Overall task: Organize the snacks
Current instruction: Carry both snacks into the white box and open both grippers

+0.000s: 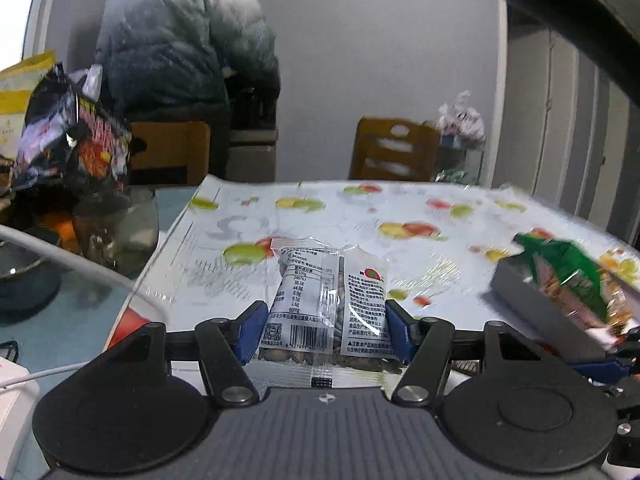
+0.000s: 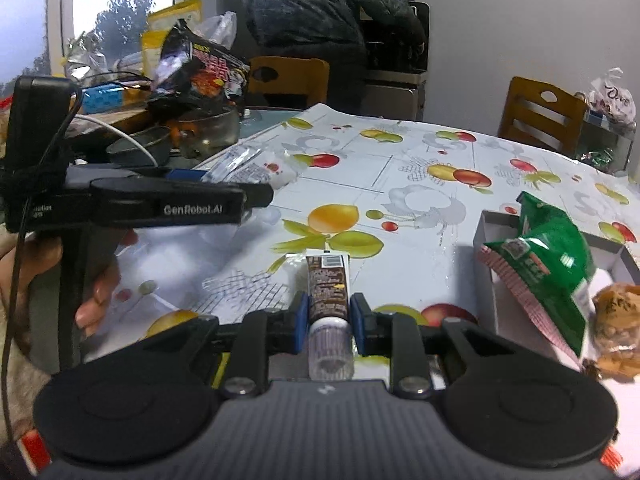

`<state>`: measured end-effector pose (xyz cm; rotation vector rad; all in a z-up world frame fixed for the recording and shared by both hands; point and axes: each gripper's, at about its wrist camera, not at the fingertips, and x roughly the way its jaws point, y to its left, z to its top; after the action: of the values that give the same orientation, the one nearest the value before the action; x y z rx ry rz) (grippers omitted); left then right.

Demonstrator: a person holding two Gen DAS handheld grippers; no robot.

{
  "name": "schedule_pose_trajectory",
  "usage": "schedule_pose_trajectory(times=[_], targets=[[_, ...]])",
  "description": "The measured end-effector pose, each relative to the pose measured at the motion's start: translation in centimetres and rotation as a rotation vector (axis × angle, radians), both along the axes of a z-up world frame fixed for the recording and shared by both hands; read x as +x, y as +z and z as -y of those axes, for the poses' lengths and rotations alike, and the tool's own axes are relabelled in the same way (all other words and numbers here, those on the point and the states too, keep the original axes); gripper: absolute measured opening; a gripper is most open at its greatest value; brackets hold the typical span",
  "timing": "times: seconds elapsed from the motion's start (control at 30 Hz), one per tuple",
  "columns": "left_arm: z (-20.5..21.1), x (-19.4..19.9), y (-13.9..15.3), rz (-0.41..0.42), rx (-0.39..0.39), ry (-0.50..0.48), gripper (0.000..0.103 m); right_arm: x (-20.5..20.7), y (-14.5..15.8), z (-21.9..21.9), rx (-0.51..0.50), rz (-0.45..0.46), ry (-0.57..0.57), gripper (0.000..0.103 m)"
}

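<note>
"GenRobot.AI" is showing in white on the left gripper (image 2: 208,190); a barcode and nutrition table are facing out on the seed packet (image 1: 326,300).

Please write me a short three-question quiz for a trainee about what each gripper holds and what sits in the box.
1. True or false: the left gripper is empty.
2. What does the right gripper clamp? A) brown tube B) spoon C) orange
3. Fill in: a ____ packet lies in the grey box.

Key: 1 false, it grips a clear snack packet. 2 A, the brown tube. 3 green, the green packet.
</note>
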<state>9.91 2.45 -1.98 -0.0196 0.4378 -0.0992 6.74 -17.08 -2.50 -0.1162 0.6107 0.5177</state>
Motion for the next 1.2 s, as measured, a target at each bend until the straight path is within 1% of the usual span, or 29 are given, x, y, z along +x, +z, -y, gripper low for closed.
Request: schedule_pose_trajectory(times=[0.07,0.13,0.43,0.63,0.7,0.87,1.07,1.2], targets=[[0.6,-1.0,0.6,0.028,0.005,-0.017,0.062,-0.8,0.5,0.8,0.019,0.008,0.004,0.022],[1.3,-1.8,1.0,0.037,0.023,-0.023,0.062,-1.5,1.0,1.5,0.028,0.019,0.008,0.022],[2.6,-4.2,2.3,-0.003,0.011,-0.030,0.062,-3.2,1.6,3.8,0.068,0.032,0.032,0.022],[3.4,-4.5,3.0,-0.013,0.013,-0.031,0.062,-3.9,2.1,5.1,0.098,0.054,0.028,0.022],[3.8,-4.5,3.3,-0.014,0.008,-0.042,0.062,-4.2,2.4,5.6,0.108,0.062,0.026,0.022],[5.7,-4.8,4.0,0.007,0.036,-0.069,0.062,-5.1,3.2,7.2,0.123,0.092,0.009,0.022],[7.6,-4.8,4.3,0.008,0.029,-0.095,0.062,-6.0,3.8,9.0,0.122,0.104,-0.003,0.022],[8.8,-4.9,4.6,0.010,0.041,-0.117,0.062,-6.7,4.4,10.5,0.133,0.139,-0.026,0.022]])
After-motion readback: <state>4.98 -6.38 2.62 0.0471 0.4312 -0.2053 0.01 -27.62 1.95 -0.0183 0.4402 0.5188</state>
